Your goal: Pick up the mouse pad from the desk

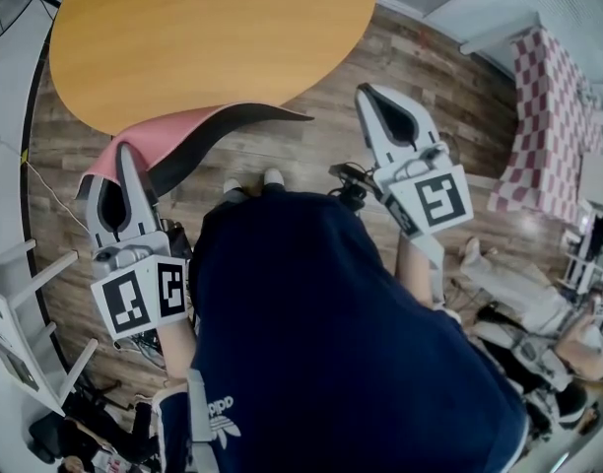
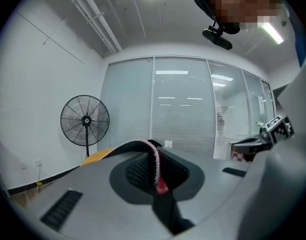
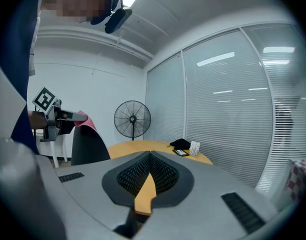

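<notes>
Lower left of the head view, left gripper: the grey left gripper with its marker cube points up the frame toward the table.
Left fingers: pinched on the mouse pad; in the left gripper view the pad's red-stitched edge runs down between the two ribbed pads.
Mouse pad: the thin, flexible mouse pad, pink on top and black underneath, is off the tabletop. It curls from the left jaws toward the frame's centre, over the floor and just below the table's near edge. Whether it brushes that edge cannot be told. It shows as an arching strip in the left gripper view, and in the right gripper view as a drooping black sheet.
Right gripper: the grey right gripper sits right of centre in the head view, well apart from the pad.
Right fingers: pressed together at the tips with nothing between them; only the table shows through the slit lower down.
Table: a round, orange-brown wooden table fills the upper left of the head view.
On the table: a black pouch and a small white card holder at the far side.
Floor: brown wood-plank floor.
Fan: a black pedestal fan by the white wall.
Cloth: a red-and-white checked cloth at the right edge.
</notes>
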A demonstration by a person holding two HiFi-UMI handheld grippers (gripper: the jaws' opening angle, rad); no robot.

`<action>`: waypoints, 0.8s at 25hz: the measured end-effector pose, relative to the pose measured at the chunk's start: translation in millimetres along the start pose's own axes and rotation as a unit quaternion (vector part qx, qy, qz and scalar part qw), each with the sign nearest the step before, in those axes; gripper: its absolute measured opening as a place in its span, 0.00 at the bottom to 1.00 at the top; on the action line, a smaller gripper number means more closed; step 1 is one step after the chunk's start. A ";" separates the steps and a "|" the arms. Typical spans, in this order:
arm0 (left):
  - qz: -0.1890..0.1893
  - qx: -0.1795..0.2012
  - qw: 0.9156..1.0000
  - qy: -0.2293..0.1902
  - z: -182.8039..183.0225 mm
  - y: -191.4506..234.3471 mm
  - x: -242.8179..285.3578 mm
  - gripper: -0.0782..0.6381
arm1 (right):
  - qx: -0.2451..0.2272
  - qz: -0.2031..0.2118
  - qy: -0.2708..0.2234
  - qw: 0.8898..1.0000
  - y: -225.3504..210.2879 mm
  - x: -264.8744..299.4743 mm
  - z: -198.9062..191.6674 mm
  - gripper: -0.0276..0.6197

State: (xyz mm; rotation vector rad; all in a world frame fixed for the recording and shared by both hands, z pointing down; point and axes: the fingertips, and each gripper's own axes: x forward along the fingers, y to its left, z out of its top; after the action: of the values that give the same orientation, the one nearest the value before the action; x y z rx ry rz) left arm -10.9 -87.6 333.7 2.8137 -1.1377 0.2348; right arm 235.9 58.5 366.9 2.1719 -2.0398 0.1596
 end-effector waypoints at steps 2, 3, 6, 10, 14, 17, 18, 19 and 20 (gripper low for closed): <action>-0.004 -0.001 1.000 0.003 -2.7 -1.3 2.7 0.14 | -0.003 -0.004 0.004 1.000 -2.0 -1.5 -4.3 0.05; -0.006 -0.001 1.000 0.006 -4.4 -1.1 3.1 0.14 | -0.004 -0.007 0.007 1.000 -1.8 -3.0 -6.2 0.05; -0.013 0.003 1.000 0.009 -4.5 0.5 6.4 0.14 | -0.002 -0.015 0.013 1.000 -1.4 -5.3 -6.3 0.05; -0.017 0.003 1.000 0.006 -6.6 -1.9 11.4 0.14 | -0.008 -0.016 0.013 1.000 -4.2 -2.5 -6.2 0.05; -0.024 0.000 1.000 0.013 -12.7 -8.6 12.7 0.14 | 0.000 -0.014 0.020 1.000 -4.5 -3.2 -11.4 0.05; -0.028 0.004 0.999 0.014 -12.7 -14.6 16.5 0.14 | -0.004 -0.006 0.017 1.000 -4.9 1.7 -9.4 0.05; -0.029 0.006 0.999 0.013 -13.3 -16.8 18.6 0.14 | -0.005 -0.003 0.016 1.000 -4.5 4.7 -8.3 0.05; -0.030 0.007 0.999 0.013 -14.5 -19.1 20.6 0.14 | -0.006 0.000 0.013 1.000 -4.0 7.7 -7.3 0.05; -0.031 0.009 0.999 0.013 -16.0 -21.4 22.4 0.14 | -0.008 0.001 0.010 1.000 -3.9 10.2 -7.1 0.05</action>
State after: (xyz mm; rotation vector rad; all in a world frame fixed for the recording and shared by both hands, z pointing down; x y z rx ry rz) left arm 18.2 -85.1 352.7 2.8482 -1.0457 0.2759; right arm 240.6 50.1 375.5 2.1508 -2.0248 0.1637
